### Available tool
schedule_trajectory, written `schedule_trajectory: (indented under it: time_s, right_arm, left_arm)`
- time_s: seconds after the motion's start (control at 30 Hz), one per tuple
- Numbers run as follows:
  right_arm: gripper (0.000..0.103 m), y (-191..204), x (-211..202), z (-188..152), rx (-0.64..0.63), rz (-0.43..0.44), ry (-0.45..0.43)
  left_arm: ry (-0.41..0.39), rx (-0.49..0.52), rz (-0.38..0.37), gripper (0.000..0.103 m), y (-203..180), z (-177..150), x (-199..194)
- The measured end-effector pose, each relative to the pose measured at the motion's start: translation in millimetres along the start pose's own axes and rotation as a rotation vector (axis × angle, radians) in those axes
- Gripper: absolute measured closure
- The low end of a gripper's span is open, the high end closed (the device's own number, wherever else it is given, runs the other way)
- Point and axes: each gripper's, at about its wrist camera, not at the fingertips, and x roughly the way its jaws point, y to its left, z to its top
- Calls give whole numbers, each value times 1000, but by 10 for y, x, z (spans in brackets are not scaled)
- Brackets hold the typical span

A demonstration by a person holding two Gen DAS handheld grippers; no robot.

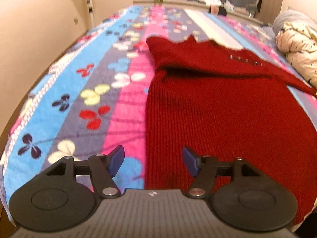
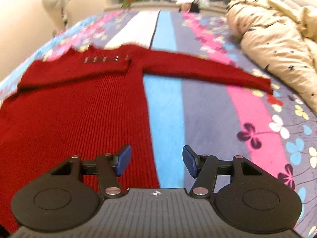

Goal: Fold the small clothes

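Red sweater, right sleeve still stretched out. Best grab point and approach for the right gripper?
Grip the cuff end of the outstretched sleeve of the red knit sweater. It lies flat and straight across the striped floral blanket, away from the body, tip free beside the cream quilt. Come from above on the near side, the open right gripper pinching across the cuff's edge, probably then carrying it inward over the body.

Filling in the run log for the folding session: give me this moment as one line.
left gripper open, empty | right gripper open, empty | red sweater flat on bedspread, left sleeve folded over chest, right sleeve outstretched
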Motion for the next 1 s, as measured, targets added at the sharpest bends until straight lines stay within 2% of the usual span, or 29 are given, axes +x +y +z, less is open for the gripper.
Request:
schedule_trajectory:
  time_s: [0.1,0.2,0.27,0.4,0.47,0.6,0.8,1.0]
  right_arm:
    - [44,-95,-48,55,59,1,-58]
    - [44,-150,-51,74,95,-3,-80]
    - [44,-153,-28,76,104,-19,-70]
    - [44,-190,9,117,125,-33,-62]
    - [44,-214,4,132,147,-38,-61]
    - [44,-244,-6,173,176,-41,-67]
    - [44,-254,8,240,199,-37,-68]
    - [47,-404,41,336,302,-109,-97]
  left_arm:
    - [-83,-4,23,33,-19,36,-89]
    - [-134,-19,31,32,-21,63,-148]
    - [-141,-27,35,28,-21,71,-154]
    - [-151,-24,58,28,-40,86,-159]
    - [-153,-28,46,28,-44,88,-167]
    - [-176,33,53,28,-132,86,-184]
    - [-216,119,29,28,-366,162,-186]
    - [-223,142,-3,28,-846,377,0]
